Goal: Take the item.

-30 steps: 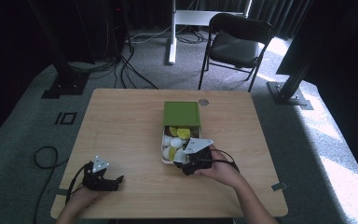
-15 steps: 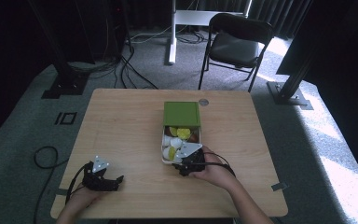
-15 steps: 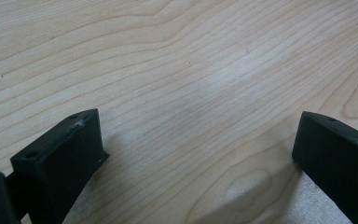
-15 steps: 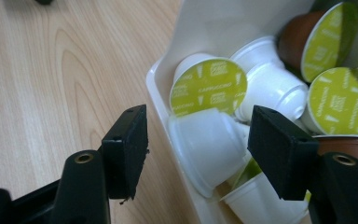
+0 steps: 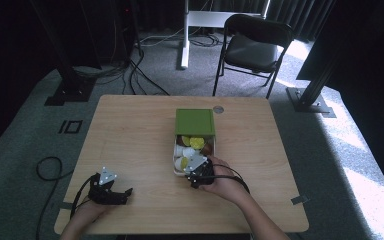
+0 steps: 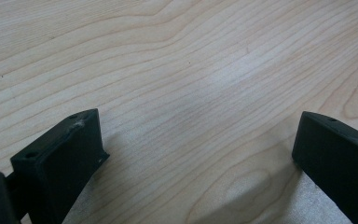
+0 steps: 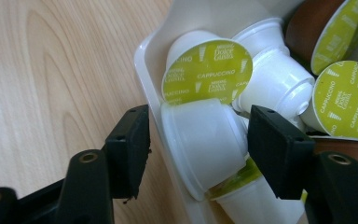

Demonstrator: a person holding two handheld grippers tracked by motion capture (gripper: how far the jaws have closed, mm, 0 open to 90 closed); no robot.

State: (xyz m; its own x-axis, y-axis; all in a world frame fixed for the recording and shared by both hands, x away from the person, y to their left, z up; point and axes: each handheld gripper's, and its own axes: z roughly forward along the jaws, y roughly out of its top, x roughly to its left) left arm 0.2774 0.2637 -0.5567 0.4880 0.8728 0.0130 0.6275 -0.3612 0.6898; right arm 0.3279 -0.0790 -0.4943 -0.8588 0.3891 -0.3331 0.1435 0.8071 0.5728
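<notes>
Table [image 5: 140, 135]: light wood top. Change since half a second ago: the right gripper [image 5: 198, 172] has edged back up toward the box's near end, closer to its place a full second ago; the left gripper [image 5: 111, 192] has not moved.

Box [image 5: 176, 159]: white tray at table centre, its green lid [image 5: 195, 121] covering the far part. Contents: coffee capsules in a loose pile, white-bodied and brown-bodied, several with yellow-green foil tops printed "Cappuccino" [image 7: 207, 70]. Brown capsule [image 7: 328, 32] at the far corner in the right gripper view.

Right gripper [image 7: 196, 133]: at the box's near left corner, jaws moderately open, straddling the tray wall [image 7: 147, 70], one jaw outside over the wood, one inside among the capsules. A white capsule [image 7: 203, 140] on its side lies between them; whether either jaw touches it cannot be told.

Left gripper [image 6: 196, 154]: near the table's front left edge, well apart from the box, jaws wide open over bare wood, holding nothing.
</notes>
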